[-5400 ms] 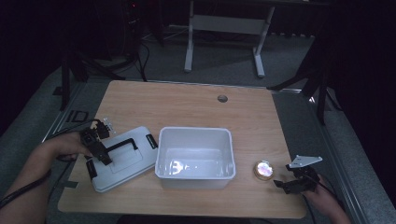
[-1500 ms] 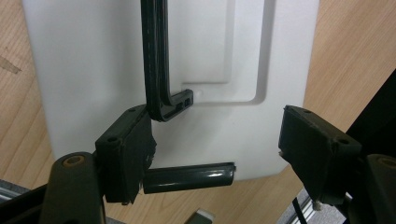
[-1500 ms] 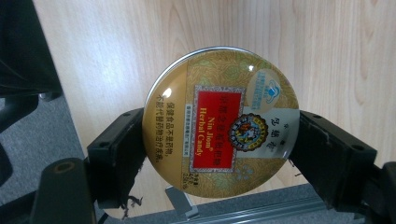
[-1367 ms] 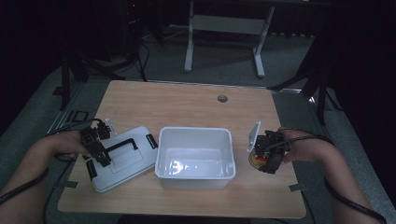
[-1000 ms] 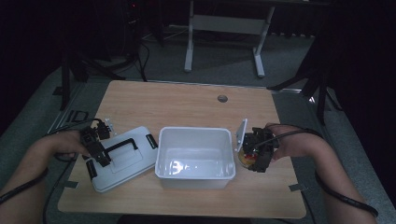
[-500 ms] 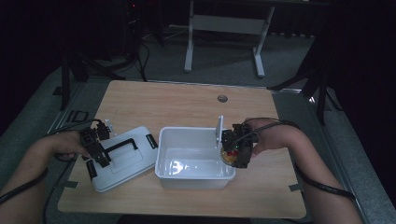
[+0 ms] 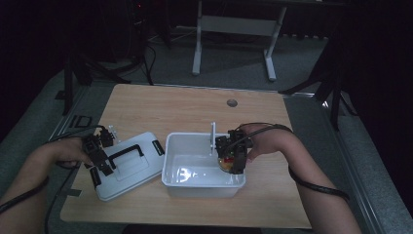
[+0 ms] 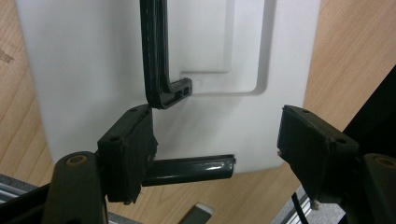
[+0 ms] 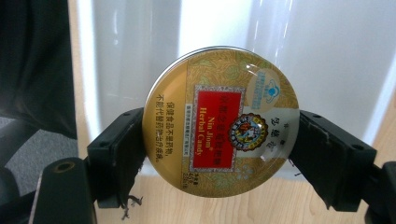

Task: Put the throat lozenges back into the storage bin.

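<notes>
Surface: a light wooden tabletop (image 7: pixel 195 109) is standing in a dim room, with the grey legs of a metal stand (image 7: pixel 234 39) showing on the floor beyond it.

Item: a round gold candy tin with a red label (image 9: pixel 223 121) is being clamped at its rim between the jaws of the right tongs (image 7: pixel 233 157), which are hanging over the right end of a white rectangular plastic tub (image 7: pixel 204 183). Its printed lid is facing the right gripper view.

Left tongs (image 8: pixel 215 149): jaws are spread wide, gripping nothing, hovering over a white plastic lid with a black handle (image 8: pixel 93 60) lying just left of the tub.

Obscured: the small print on the tin is staying illegible; the room's edges are fading into darkness.
</notes>
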{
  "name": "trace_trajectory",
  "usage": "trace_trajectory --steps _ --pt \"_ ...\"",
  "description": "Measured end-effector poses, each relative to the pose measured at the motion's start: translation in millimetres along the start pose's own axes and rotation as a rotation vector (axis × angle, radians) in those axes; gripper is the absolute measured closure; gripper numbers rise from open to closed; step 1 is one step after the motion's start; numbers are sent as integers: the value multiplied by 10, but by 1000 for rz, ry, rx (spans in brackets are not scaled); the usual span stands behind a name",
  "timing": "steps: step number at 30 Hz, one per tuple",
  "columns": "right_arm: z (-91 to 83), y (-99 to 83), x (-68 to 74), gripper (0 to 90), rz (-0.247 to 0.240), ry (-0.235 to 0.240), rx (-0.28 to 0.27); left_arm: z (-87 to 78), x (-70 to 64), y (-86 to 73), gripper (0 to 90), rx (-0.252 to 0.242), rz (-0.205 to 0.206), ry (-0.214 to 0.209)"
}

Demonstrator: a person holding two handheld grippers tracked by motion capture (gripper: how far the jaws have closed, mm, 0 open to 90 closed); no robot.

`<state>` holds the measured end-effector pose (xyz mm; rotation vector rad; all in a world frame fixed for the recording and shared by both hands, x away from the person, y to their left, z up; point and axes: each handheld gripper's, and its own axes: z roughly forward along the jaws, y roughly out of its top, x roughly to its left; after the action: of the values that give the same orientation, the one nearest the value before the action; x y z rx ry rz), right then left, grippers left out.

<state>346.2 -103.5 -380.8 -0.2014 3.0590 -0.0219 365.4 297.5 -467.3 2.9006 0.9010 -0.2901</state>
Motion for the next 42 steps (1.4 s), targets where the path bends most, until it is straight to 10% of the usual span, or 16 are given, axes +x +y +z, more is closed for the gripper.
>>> trace_trajectory --steps 42 --pt "1153 207 -169 205 59 71 167 62 12 12 268 8 7 -18"
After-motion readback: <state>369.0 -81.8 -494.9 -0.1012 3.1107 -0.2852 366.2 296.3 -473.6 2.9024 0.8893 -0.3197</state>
